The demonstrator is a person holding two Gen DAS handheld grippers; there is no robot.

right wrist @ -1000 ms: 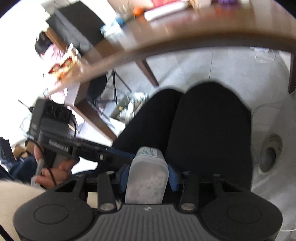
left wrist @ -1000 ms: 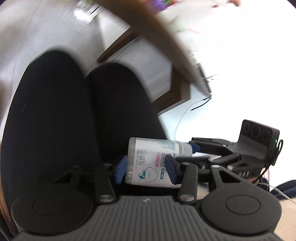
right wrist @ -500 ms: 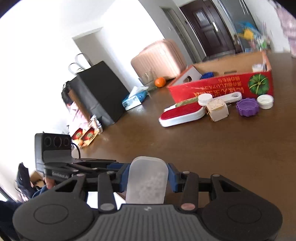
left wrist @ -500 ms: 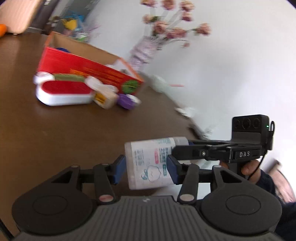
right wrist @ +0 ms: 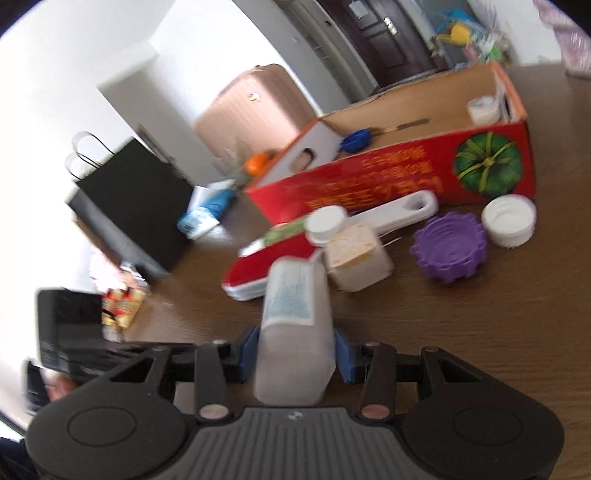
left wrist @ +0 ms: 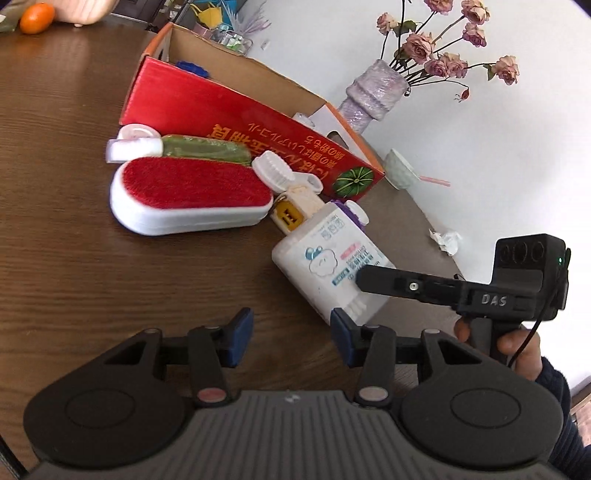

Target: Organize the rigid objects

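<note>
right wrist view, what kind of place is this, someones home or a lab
Most likely a home: a dark wooden table with household clutter, a pink suitcase by a dark door, and a vase of dried roses against the wall.

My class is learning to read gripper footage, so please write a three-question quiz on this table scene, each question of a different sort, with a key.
1. True or false: the left gripper holds the bottle.
2. Which lies nearest the purple cap? A: white cap. B: orange. C: black bag.
3. Where is the small blue thing?

Key
1. False. Nothing is between its pads; the right gripper is shut on the bottle.
2. A.
3. Inside the box.
</note>
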